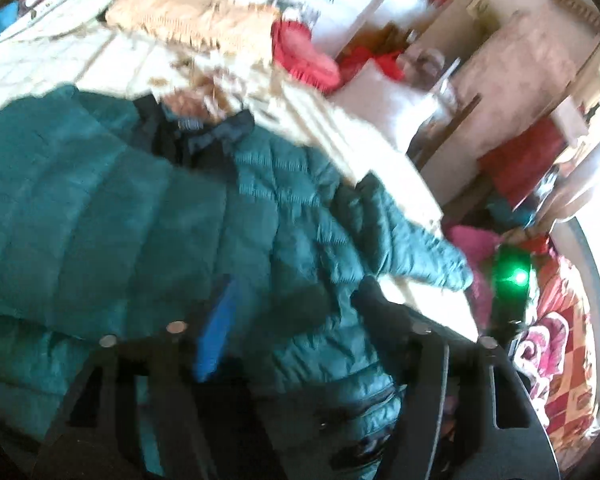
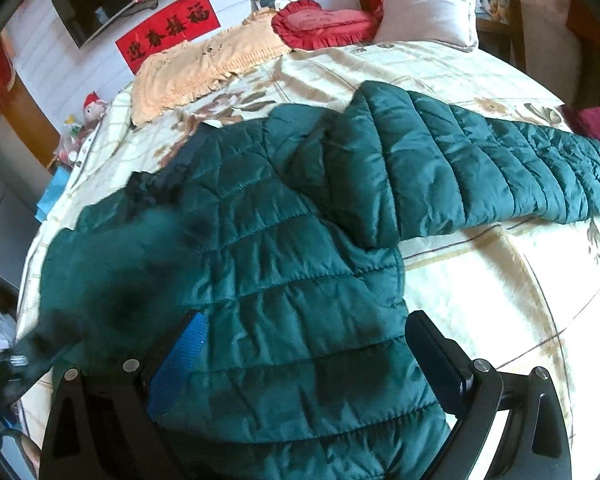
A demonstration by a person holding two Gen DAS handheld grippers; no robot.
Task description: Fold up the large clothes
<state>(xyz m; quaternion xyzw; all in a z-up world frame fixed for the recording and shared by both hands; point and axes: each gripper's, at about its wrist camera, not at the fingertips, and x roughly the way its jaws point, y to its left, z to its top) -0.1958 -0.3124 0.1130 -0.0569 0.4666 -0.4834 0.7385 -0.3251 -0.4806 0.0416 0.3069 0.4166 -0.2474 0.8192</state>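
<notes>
The green quilted jacket [image 2: 284, 240] lay spread on the bed [image 2: 500, 280], its body directly below and ahead of the right gripper [image 2: 304, 332]. One sleeve [image 2: 500, 160] extended flat across the bedspread, ahead of the jaws and to their right. The right gripper's jaws stood apart over the jacket body — no fabric was pinched between them. The left gripper [image 1: 292, 292] also hung over the jacket, jaws apart, nothing clamped; that view was motion-blurred. The dark collar [image 1: 204, 136] lay ahead of the left jaws. Beyond the jacket — at the far edge of the bed — lay a tan fringed blanket [image 2: 204, 64], a red ruffled cushion [image 2: 320, 26] and a white pillow [image 2: 432, 10].
</notes>
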